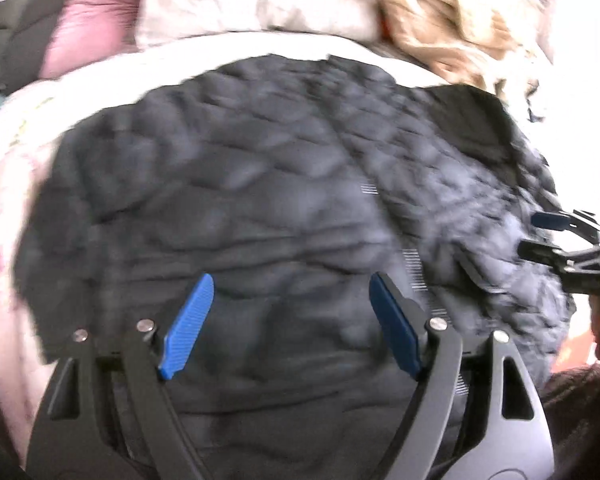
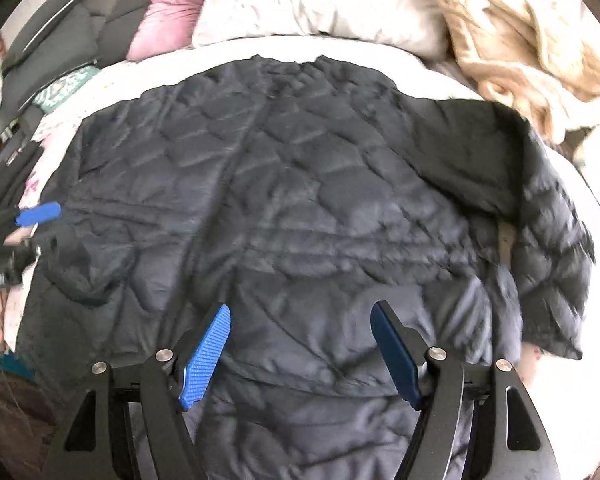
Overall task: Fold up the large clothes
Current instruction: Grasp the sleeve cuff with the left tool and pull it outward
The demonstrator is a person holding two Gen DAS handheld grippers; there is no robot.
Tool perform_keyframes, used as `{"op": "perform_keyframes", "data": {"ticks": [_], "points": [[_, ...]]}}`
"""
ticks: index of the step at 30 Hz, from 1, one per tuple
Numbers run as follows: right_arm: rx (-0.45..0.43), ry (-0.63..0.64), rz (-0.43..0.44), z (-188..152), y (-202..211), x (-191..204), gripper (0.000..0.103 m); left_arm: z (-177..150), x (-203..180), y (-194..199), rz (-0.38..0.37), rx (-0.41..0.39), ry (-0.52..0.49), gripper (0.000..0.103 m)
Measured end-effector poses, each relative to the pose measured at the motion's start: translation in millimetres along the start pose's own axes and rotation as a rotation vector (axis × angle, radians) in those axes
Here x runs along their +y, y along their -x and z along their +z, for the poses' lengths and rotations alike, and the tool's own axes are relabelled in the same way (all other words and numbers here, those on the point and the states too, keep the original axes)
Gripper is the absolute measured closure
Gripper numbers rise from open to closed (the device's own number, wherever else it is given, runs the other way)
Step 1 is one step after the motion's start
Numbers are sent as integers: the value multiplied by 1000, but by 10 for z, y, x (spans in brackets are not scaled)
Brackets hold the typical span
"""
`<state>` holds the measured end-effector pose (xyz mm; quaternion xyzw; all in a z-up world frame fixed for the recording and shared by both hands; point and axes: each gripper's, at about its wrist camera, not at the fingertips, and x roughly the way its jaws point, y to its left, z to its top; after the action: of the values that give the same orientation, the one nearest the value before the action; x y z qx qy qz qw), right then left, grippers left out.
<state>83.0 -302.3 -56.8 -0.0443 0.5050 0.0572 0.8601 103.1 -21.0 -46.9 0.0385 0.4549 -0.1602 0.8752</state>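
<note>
Both tongs (image 1: 291, 286) (image 2: 302, 316) wide over blurred, edge-cropped jacket (image 2: 284, 200).

Left gripper (image 1: 290, 286) gapes empty above quilted jacket (image 1: 260, 184).

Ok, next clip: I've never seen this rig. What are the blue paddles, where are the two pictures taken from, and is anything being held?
No robot here: a person holds one hand-held gripper per hand, each with a fisheye camera looking along its blue-padded jaws. One picture is from the left gripper, the other from the right gripper; each also shows the other tool at its edge. Below lies a dark quilted jacket, spread on a white bed, one sleeve folded over at the picture's right. Behind it lie a pink pillow, a pale pillow and a tan blanket. Both jaws stand open above the jacket, holding nothing.
</note>
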Motion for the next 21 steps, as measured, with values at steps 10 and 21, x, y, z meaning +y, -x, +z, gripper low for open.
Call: {"op": "perform_keyframes", "data": {"ticks": [10,21], "points": [[0,46,26,167,-112,521,29,-340,1228,32,223,30,130,22],[38,96,29,287,-321,919,29,-637,1465,-543,329,192,-5,22]]}}
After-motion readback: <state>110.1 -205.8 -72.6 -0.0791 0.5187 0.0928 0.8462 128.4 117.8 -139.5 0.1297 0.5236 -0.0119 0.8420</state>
